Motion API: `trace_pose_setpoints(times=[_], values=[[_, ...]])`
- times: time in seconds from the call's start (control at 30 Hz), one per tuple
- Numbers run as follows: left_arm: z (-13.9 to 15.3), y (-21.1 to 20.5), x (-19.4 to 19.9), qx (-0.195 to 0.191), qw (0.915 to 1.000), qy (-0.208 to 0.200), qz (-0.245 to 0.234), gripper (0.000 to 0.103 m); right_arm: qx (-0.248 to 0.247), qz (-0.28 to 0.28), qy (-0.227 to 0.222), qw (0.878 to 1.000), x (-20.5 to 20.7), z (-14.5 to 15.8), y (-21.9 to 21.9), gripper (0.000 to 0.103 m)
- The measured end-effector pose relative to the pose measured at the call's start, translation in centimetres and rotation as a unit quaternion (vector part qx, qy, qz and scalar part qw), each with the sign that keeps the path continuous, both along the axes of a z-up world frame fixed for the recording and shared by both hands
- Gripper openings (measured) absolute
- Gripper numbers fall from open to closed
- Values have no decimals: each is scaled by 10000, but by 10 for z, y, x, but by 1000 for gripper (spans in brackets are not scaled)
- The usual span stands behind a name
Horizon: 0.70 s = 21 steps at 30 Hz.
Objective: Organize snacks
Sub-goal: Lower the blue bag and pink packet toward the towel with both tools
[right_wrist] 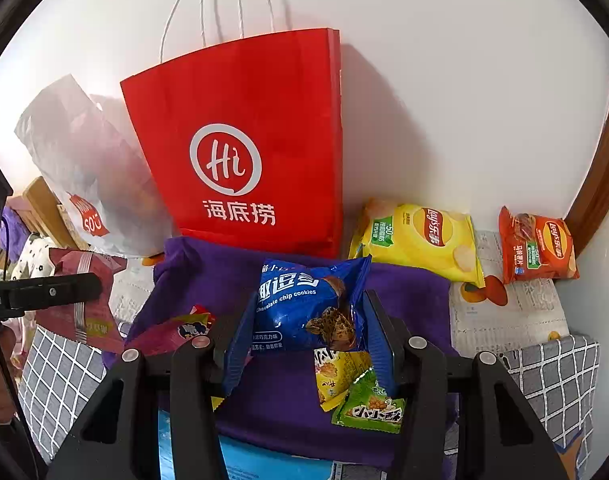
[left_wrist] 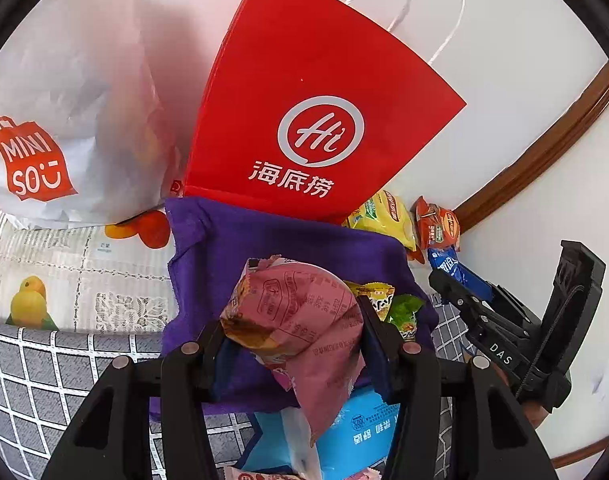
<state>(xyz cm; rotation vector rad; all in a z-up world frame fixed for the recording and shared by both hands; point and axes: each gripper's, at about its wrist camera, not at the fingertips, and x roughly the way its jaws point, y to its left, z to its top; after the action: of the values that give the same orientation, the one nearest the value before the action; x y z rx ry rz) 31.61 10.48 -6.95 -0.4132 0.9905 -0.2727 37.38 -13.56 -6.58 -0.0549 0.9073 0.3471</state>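
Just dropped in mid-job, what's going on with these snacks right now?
A person is sorting snacks with two handheld grippers. The left gripper holds a pink snack packet above the purple cloth; the right gripper holds a blue chocolate chip cookie packet. Yellow and orange Lay's bags lie by the wall, beside the red Haidilao paper bag.

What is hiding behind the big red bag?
Behind the red paper bag only the white wall shows. The bag leans against it, so anything between them is covered. Its inside is hidden too.
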Motion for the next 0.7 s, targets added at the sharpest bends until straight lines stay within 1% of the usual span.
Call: trace_pose_setpoints(times=[0.37, 0.7], values=[[-12, -6, 8, -47, 9998, 188, -85, 51, -113, -52, 131, 9998, 6, -9, -5, 52], [-11, -9, 8, -25, 9997, 173, -174, 51, -174, 23, 155, 9997, 6, -11, -2, 52]])
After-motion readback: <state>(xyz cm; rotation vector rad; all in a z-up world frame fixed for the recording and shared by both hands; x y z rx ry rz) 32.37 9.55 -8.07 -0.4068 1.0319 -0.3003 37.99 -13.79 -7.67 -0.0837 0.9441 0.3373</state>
